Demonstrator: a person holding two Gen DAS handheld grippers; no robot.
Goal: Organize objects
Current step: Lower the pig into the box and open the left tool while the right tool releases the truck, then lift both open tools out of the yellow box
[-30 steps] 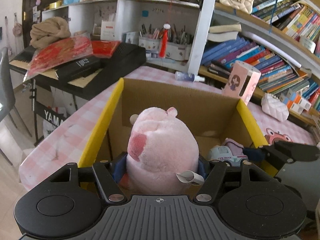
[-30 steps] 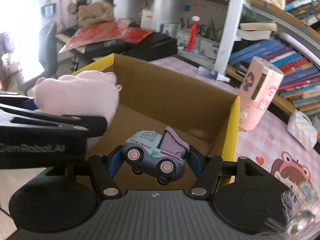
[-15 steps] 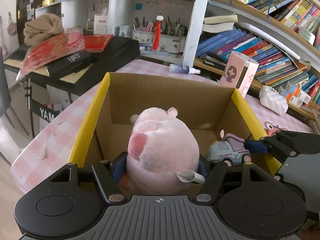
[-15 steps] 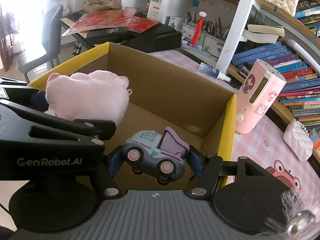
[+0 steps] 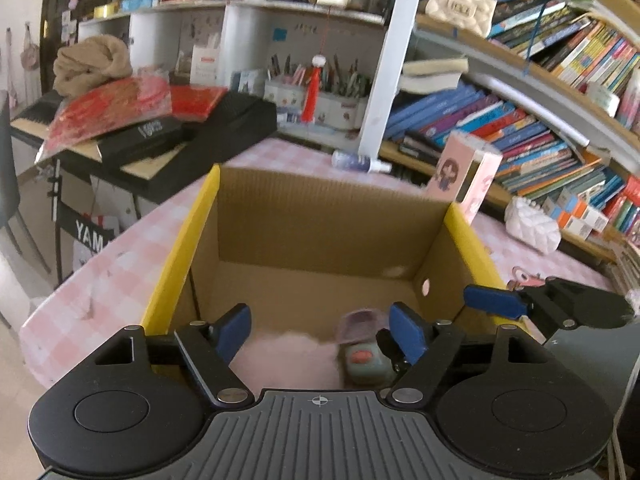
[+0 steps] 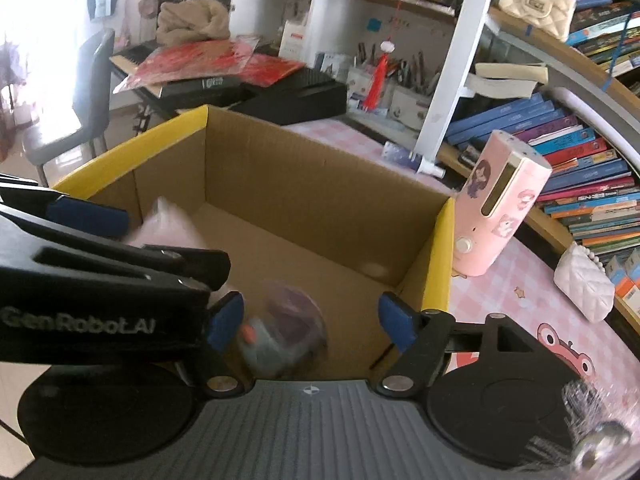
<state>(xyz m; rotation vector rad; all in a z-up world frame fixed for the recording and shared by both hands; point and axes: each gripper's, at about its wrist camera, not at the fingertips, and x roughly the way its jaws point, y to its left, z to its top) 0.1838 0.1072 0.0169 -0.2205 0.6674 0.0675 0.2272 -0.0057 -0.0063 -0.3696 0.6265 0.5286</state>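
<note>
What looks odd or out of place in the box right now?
The toy truck looks odd: it is a blurred shape below the right tongs, seemingly tipped nose-down rather than on its wheels. The pink plush lies low beside it in the box. Both tongs have just opened and grip nothing. The box itself looks undamaged.

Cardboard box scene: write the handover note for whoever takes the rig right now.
Left gripper: open, jaws just widened, nothing between the pads.
Right gripper: open, jaws just widened, nothing gripped.
Pink plush toy: blurred, low inside the cardboard box, left side.
Toy truck: blurred, in the box beside the plush.
Done: both toys released into the box.
Left: pull both grippers out; possibly the pink dispenser and white quilted pouch on the table.
</note>
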